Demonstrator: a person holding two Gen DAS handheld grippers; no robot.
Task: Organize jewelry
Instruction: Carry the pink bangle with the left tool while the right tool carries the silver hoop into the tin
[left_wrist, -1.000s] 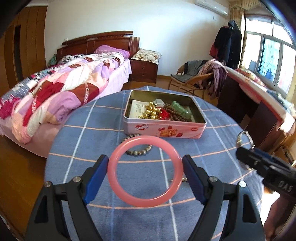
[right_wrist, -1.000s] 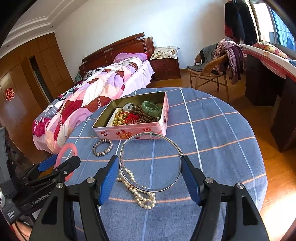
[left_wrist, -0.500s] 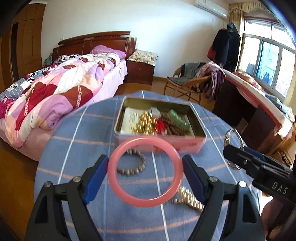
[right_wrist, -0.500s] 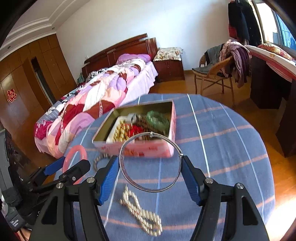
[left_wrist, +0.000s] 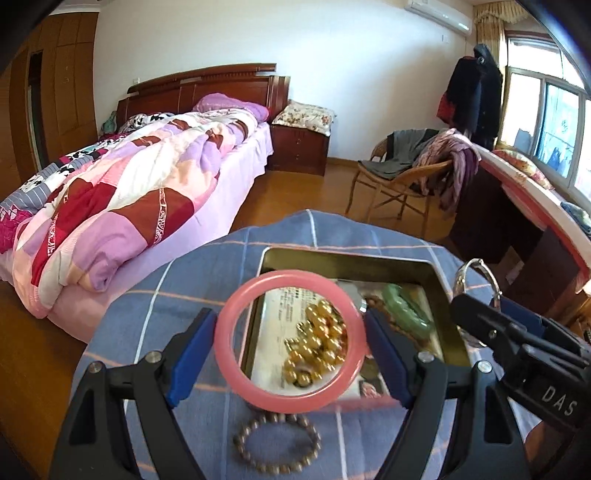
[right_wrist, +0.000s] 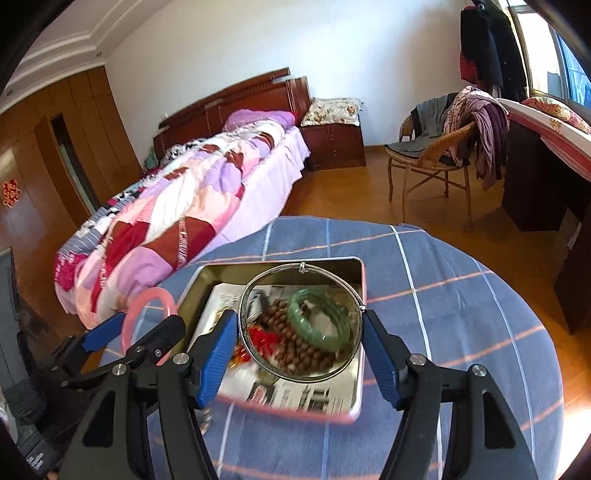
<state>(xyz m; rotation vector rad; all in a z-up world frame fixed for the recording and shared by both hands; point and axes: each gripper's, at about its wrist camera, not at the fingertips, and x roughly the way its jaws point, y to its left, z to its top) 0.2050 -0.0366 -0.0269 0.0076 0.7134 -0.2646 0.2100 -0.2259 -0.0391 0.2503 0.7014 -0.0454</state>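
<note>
My left gripper (left_wrist: 291, 350) is shut on a pink bangle (left_wrist: 229, 354), held above the near left part of an open pink tin (left_wrist: 351, 260). My right gripper (right_wrist: 301, 339) is shut on a thin silver ring bangle (right_wrist: 255, 362), held above the tin (right_wrist: 280, 264). The tin holds gold beads (left_wrist: 317, 343), brown beads (right_wrist: 295, 354), a green bangle (right_wrist: 317, 325) and printed paper (right_wrist: 295, 397). The pink bangle also shows in the right wrist view (right_wrist: 129, 321). The silver bangle shows at the right of the left wrist view (left_wrist: 461, 273).
A grey bead bracelet (left_wrist: 275, 448) lies on the blue checked tablecloth (left_wrist: 155, 306) in front of the tin. A bed (left_wrist: 129, 177) stands to the left, a wicker chair (left_wrist: 402, 181) with clothes behind, and a dark desk (right_wrist: 539, 177) at the right.
Both grippers have moved forward and up over the tin, each still holding its bangle. The pearl necklace on the cloth has dropped out of view.
</note>
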